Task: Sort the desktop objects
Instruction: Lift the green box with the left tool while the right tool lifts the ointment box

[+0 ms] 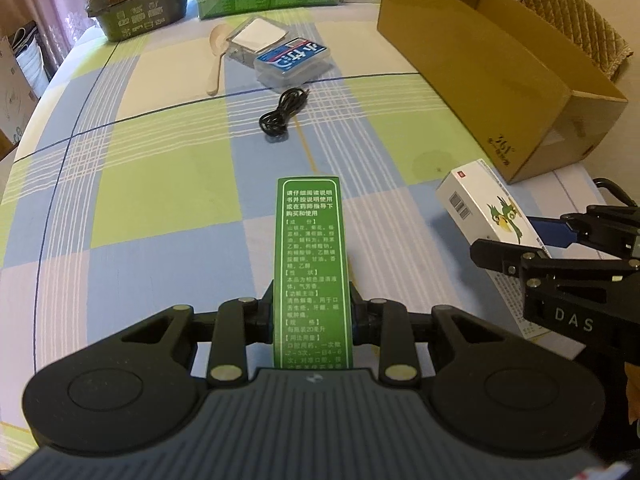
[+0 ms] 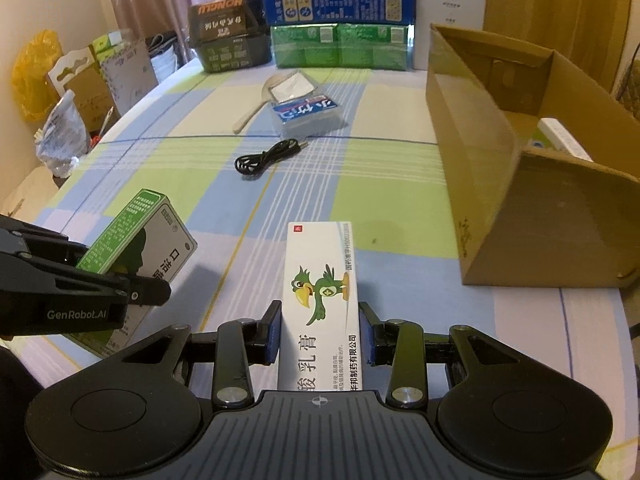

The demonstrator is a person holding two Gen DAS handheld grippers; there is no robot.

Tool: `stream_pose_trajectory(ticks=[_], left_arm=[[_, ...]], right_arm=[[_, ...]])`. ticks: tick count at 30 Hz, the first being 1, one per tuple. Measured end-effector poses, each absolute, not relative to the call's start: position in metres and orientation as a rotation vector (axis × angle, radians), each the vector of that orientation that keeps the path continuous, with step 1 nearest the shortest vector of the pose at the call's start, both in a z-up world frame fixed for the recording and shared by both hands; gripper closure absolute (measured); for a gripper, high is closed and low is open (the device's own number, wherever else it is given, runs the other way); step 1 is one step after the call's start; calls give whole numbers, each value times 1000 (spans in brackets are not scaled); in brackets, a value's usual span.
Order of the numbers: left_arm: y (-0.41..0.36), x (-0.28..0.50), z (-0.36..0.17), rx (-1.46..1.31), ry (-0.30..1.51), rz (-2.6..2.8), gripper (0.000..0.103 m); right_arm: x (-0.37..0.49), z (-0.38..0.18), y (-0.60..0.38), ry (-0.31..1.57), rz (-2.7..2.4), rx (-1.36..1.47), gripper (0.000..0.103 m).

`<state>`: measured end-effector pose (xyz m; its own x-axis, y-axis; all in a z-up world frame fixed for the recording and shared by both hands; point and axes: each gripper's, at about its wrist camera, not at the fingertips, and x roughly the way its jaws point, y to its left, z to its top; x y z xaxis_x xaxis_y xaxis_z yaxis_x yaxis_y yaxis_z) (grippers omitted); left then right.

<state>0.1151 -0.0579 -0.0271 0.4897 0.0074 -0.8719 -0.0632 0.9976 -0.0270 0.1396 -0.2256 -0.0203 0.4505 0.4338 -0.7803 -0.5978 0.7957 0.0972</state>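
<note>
Your left gripper (image 1: 313, 316) is clamped on a green medicine box (image 1: 312, 264), its pads pressed against the two long sides, and the box juts forward along the fingers with its white-printed face up. From the right wrist view that same green box (image 2: 136, 236) shows at the near left, tilted, with a grey side panel turned toward the camera and the left gripper (image 2: 120, 280) closed around its near end.

Your right gripper (image 2: 320, 332) grips a white ointment box (image 2: 320, 292) printed with a green cartoon bird, the blue pads tight on both long edges. In the left wrist view this white box (image 1: 488, 208) sits at the near right, held in the right gripper (image 1: 560, 240). Whether either box touches the checked tablecloth (image 1: 160, 184) or is held just above it, you cannot tell.

Farther out on the cloth, near the middle, lies a coiled black cable (image 2: 268, 156). Beyond it sits a clear plastic case with a blue label (image 2: 308, 114), and just behind that a second clear case holding something white (image 2: 290, 86). A pale spoon (image 2: 256, 110) lies to the left of the two cases, its bowl at the far end.

To the right stands an open cardboard box (image 2: 480, 148), with a white item partly visible inside. At the far edge of the table, green and blue cartons (image 2: 340, 20) are stacked beside a dark container (image 2: 228, 36).
</note>
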Motion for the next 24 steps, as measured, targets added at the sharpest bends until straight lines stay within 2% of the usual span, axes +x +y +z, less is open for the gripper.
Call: stream_pose_trajectory(ticks=[24], left_arm=[[-111,106,4,-76,1002,-41,78]], right_arm=[[136,14,-287,857,549,-133,68]])
